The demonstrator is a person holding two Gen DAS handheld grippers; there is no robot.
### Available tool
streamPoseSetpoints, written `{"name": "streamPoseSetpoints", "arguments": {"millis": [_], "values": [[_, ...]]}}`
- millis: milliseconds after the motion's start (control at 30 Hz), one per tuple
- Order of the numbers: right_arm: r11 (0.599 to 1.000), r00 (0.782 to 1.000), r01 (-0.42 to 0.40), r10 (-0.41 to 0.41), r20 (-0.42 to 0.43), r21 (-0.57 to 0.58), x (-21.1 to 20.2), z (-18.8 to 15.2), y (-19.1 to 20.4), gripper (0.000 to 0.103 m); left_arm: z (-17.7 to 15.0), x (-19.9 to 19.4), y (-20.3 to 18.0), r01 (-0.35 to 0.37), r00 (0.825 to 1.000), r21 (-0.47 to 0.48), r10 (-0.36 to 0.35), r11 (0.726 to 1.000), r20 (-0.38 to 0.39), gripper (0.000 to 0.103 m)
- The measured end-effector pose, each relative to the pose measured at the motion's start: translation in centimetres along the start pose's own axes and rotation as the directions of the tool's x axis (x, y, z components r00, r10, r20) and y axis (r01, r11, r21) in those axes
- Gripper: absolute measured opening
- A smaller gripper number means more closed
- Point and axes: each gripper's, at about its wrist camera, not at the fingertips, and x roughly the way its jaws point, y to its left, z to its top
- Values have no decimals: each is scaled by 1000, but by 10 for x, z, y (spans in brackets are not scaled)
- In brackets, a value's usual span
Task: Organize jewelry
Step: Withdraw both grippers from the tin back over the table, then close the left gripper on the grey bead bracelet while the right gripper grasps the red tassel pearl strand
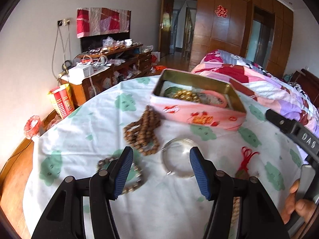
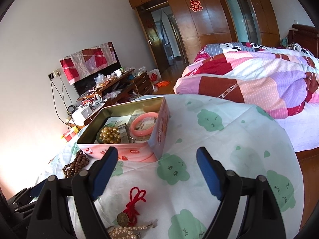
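A pink tin (image 2: 127, 139) stands open on the bench (image 2: 229, 139), already holding a pink bangle (image 2: 144, 123), a cluster of gold beads (image 2: 108, 135) and what looks like a metal cuff, as the sorting of jewelry appears partly done. Several pieces remain outside the tin: a long string of brown wooden beads (image 1: 142, 133) heaped just beside its near wall, a second beaded bracelet (image 1: 121, 171) under the left tongs (image 1: 161, 171), a clear bangle (image 1: 179, 159) between their spread tips, a red-corded pendant (image 2: 131, 209) and a pearl strand (image 2: 127, 230) nearer the right tongs (image 2: 157, 173). Both pairs of tongs are spread wide and carry nothing; the left pair hovers over the clear bangle, which looks the likeliest next piece to go in, while the right pair points at the bench beside the tin. The bench is covered with a white cloth printed with green smiling shapes. Beyond it, a bed (image 2: 259, 75) with a patchwork quilt of pink, red and lilac lies to the right; a cluttered wooden cabinet (image 1: 119, 67) stands against the white wall, and wooden wardrobe doors carry a red paper ornament (image 2: 196, 5)
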Motion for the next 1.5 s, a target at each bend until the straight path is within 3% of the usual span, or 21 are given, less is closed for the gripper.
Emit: {"name": "streamPoseSetpoints", "arguments": {"millis": [233,400,533,767,967,1067,1167,1300,1500], "values": [[1000,1000,-3,3,2,4,-3,0,-1,84,-10,-4,41,7,998,-115,-13,993,-55,60],[1000,1000,-4,4,-6,11,-4,-1,-2,84,-20,-4,52,-31,996,-99,23,995,-86,60],[1000,1000,-16,16,-12,10,-8,-3,-2,84,-27,3,58,-16,990,-116,-1,993,-141,60],[999,999,-34,35,-32,27,-12,-7,-6,84,-19,10,58,0,988,-123,-19,992,-151,60],[997,998,-41,44,-47,66,-9,-6,-14,84,-3,35,53,13,976,-120,-39,993,-214,60],[996,997,-46,50,-53,74,-8,-6,-15,84,-2,39,47,32,973,-96,-53,995,-223,74],[996,997,-49,54,-64,78,-7,-6,-16,84,-3,36,46,39,973,-85,-57,996,-224,75],[995,996,-54,60,-72,86,-5,-6,-17,84,-6,29,59,122,967,-117,-144,986,-210,75],[994,995,-56,63,-74,93,-5,-6,-18,84,-10,20,60,103,971,-100,-121,990,-204,75]]}}
